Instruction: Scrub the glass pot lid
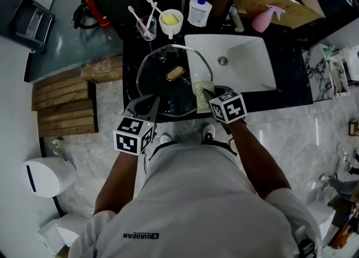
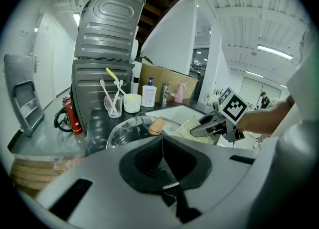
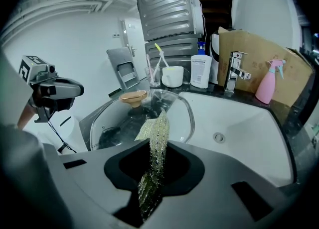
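Note:
The round glass pot lid (image 1: pixel 162 86) with a tan knob (image 1: pixel 175 73) lies on the black counter, its right side over the sink's left edge. My right gripper (image 1: pixel 206 95) is shut on a yellow-green scrub cloth (image 1: pixel 200 95) that hangs onto the lid's near right part; in the right gripper view the cloth (image 3: pixel 157 128) runs out from between the jaws of the gripper (image 3: pixel 158 146) onto the lid (image 3: pixel 117 123). At the lid's near left rim my left gripper (image 1: pixel 151 104) is shut. Nothing shows between its jaws (image 2: pixel 162 139), and the lid (image 2: pixel 124 131) begins just past them.
A white sink (image 1: pixel 247 69) with a faucet (image 3: pixel 234 71) is to the right of the lid. Behind the lid stand a glass with toothbrushes (image 1: pixel 147 27), a white cup (image 1: pixel 171 22), a soap bottle (image 1: pixel 199 11) and a pink spray bottle (image 1: pixel 263 18). Wooden planks (image 1: pixel 61 102) lie on the floor at left.

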`<state>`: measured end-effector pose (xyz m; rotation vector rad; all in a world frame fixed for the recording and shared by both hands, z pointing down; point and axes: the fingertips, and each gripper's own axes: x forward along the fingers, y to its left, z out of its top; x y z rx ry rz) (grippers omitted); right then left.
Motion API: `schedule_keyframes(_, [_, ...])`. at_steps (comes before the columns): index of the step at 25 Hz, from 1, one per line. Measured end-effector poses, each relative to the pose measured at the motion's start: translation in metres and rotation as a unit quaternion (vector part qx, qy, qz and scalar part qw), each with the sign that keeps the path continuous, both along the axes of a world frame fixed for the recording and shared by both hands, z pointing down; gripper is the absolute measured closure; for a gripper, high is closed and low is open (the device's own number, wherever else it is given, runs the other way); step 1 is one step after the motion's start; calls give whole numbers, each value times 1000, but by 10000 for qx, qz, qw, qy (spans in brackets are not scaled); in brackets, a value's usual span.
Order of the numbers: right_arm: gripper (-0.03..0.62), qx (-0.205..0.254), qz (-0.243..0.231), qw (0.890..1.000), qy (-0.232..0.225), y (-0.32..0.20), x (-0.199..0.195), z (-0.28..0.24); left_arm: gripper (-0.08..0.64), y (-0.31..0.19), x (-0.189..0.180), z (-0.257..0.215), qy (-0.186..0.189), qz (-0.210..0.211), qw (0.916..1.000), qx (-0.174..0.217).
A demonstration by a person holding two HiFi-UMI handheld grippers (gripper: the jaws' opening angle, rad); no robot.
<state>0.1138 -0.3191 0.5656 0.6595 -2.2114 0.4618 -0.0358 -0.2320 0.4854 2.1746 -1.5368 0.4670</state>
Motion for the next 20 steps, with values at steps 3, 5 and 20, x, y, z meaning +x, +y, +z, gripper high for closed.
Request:
schedule_keyframes(3, [511,21,13,10000,24,-5,7,0,543,-1,0,1,-5,-60,10000,-8])
schedule_keyframes(5, [511,40,43,10000,53,-10,12,0,543,-2,-1,1,-8,-110,9999,-9])
schedule_keyframes(20, [511,-270,58,9994,-210,-22,18,-19,543,1,-12,-3,58,-446,9989,89])
